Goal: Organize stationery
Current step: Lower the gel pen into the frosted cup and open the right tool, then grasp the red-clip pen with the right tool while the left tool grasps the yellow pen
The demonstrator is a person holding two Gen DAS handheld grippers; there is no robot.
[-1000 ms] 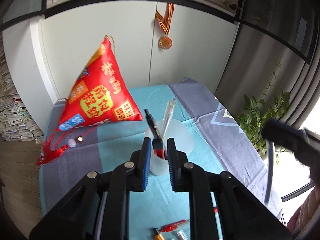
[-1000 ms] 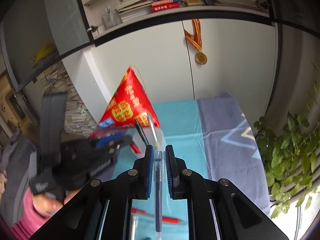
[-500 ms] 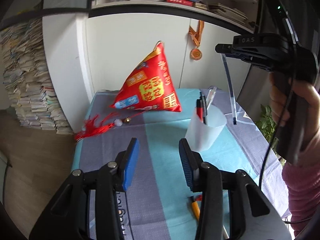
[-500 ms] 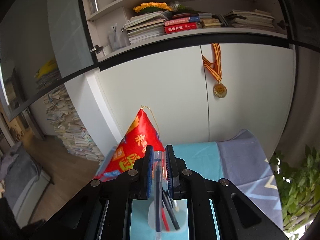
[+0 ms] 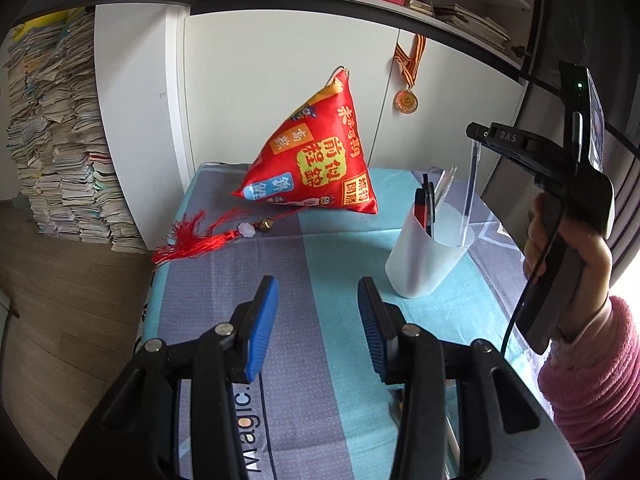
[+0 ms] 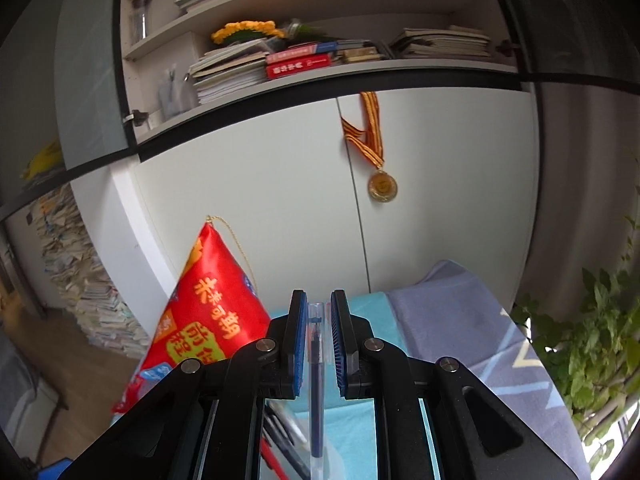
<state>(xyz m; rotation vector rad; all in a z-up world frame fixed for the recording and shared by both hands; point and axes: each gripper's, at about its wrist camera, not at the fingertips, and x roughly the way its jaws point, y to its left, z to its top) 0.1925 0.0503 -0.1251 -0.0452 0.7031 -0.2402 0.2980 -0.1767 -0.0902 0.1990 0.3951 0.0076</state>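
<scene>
Pen point(image 6: 317, 364) clamped in right tool point(image 6: 319, 344); left tool point(image 5: 318, 322) spread, empty; cup point(image 5: 426, 256) holds maybe three pens

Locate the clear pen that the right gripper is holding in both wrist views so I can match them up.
Left wrist view: the clear pen hangs at upper right from the right gripper, its tip down in the white cup.
Right wrist view: the pen stands at bottom centre, clamped between the blue pads.
Shared landmark: the gold medal on the white cabinet door.
</scene>
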